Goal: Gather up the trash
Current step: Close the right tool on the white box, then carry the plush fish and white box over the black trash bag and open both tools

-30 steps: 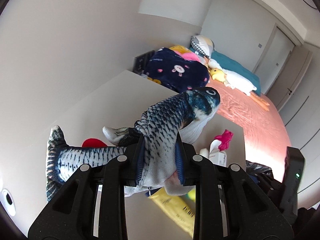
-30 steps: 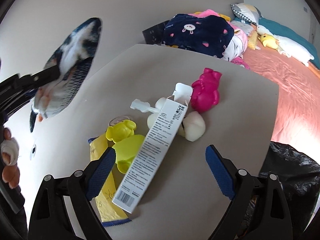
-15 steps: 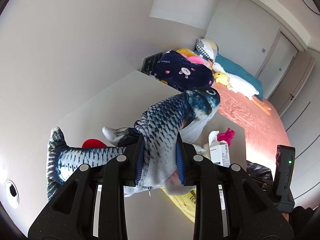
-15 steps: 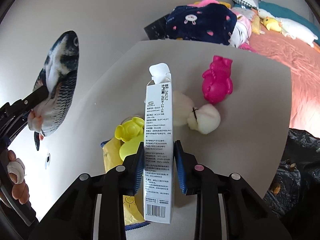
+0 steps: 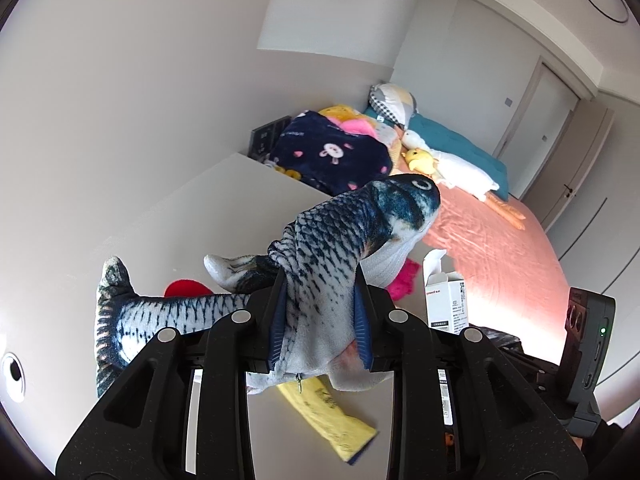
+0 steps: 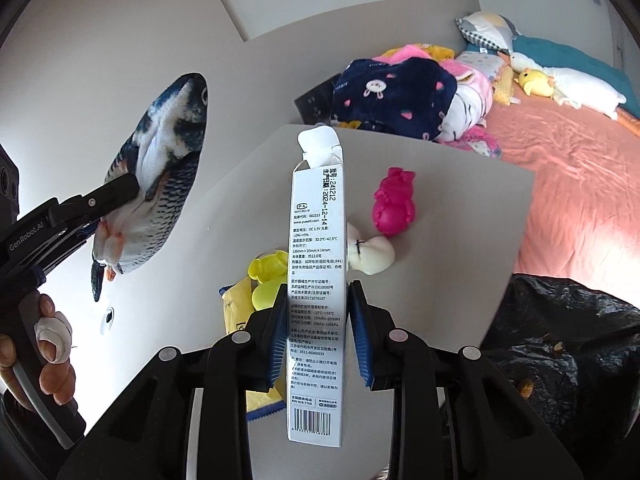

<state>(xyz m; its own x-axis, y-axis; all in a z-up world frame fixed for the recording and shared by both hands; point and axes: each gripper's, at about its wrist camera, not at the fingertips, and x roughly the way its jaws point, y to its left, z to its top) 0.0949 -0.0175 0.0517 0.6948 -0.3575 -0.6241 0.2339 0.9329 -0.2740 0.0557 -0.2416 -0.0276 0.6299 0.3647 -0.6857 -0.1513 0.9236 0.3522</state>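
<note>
Left wrist view: left gripper (image 5: 320,320) clenched on a plush grey-blue scaled fish toy (image 5: 340,248), blue pads pressed into its soft belly. Fish head beyond the fingertips and up to the right, tail trailing off to the left of the fingers. Below the jaws, flat on the pale grey tabletop (image 5: 192,216), a crumpled yellow wrapper (image 5: 332,412). Just right of the fingers, a tall white printed cardboard box (image 5: 446,300), with a bright pink rubber toy (image 5: 402,282) peeping out between box and fish. Far ahead, a bed with a salmon-pink sheet (image 5: 492,248).

Right wrist view: right gripper (image 6: 318,340) closed tight on the white box (image 6: 315,280), gripped at its lower half, standing upright, open flap at the far end, lifted clear of the tabletop (image 6: 452,216). Ahead of the fingertips on the table: the pink toy (image 6: 394,208), a cream squishy toy (image 6: 370,254), a yellow rubber toy (image 6: 268,280) over the yellow wrapper (image 6: 236,312). Off to the right, close by, a black plastic trash bag (image 6: 560,340). Off to the left, the left gripper (image 6: 120,192) with the fish (image 6: 160,176), a hand (image 6: 48,344) on its grip.
</note>
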